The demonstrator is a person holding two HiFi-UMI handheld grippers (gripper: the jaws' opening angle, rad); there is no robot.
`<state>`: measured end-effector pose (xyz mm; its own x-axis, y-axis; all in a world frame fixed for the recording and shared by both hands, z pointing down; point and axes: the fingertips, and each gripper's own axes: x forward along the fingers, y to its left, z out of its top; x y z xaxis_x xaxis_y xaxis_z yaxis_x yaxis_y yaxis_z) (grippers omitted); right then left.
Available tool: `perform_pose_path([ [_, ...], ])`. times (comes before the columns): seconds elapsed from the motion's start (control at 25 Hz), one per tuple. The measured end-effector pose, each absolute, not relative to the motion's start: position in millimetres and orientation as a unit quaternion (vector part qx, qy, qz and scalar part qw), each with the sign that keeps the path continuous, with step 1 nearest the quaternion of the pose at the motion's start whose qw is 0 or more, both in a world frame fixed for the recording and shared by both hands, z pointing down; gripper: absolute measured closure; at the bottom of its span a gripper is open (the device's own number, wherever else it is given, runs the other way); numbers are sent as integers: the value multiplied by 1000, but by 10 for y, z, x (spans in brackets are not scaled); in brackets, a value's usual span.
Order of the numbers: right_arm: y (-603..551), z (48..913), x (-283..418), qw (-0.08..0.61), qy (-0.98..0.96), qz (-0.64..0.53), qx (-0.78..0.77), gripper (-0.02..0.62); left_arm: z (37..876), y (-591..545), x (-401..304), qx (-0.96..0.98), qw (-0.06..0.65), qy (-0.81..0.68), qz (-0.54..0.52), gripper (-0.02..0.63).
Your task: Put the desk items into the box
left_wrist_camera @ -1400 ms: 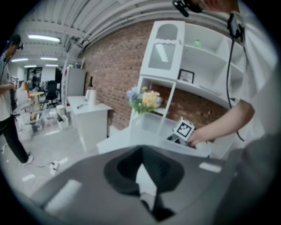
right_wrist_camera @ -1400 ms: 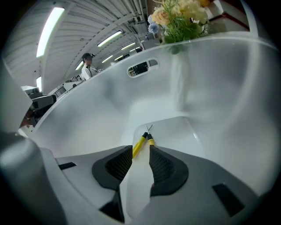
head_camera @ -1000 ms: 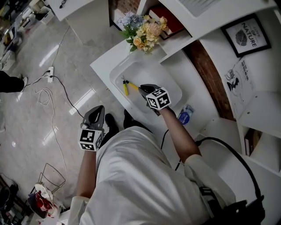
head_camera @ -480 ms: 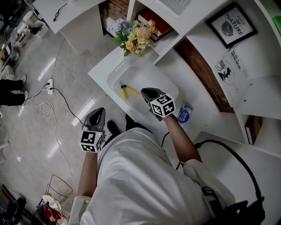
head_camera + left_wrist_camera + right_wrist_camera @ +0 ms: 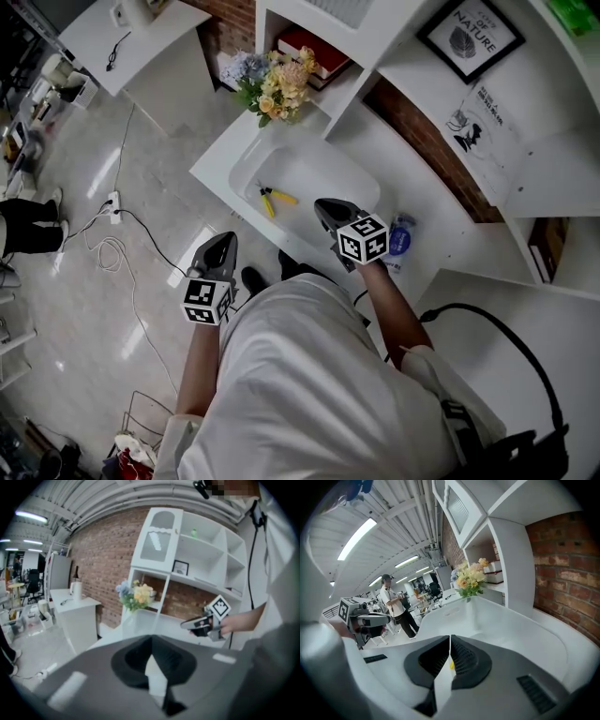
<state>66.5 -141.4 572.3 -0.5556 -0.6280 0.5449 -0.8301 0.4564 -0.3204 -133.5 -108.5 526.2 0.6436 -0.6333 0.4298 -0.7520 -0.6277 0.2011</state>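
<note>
Pliers [image 5: 275, 198] in box [image 5: 330, 174], long axis diagonal, nose up-left; left gripper [image 5: 229, 237] and right gripper [image 5: 320, 203] closed, empty.

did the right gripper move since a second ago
Yes: the right gripper has drawn back from the pliers in the box, toward the person; its jaws just closed, empty.

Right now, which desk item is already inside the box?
The yellow-handled pliers: they lie in the white box, while the blue item sits outside it on the desk.
</note>
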Motion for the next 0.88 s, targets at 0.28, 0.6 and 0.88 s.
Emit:
perform_pose_path([
  [0.28, -1099, 5568, 814, 133, -816, 294, 479, 589, 5168, -1047, -1131, 907, 176, -348, 160, 603],
  [0.6, -851, 5514, 844, 107, -806, 291, 505, 592, 5158, -1008, -1079, 917, 170, -323, 161, 603],
  [0.88, -734, 5482, 798, 98, -801, 290, 514, 592, 5182, -944, -1054, 922, 172, -307, 159, 603],
])
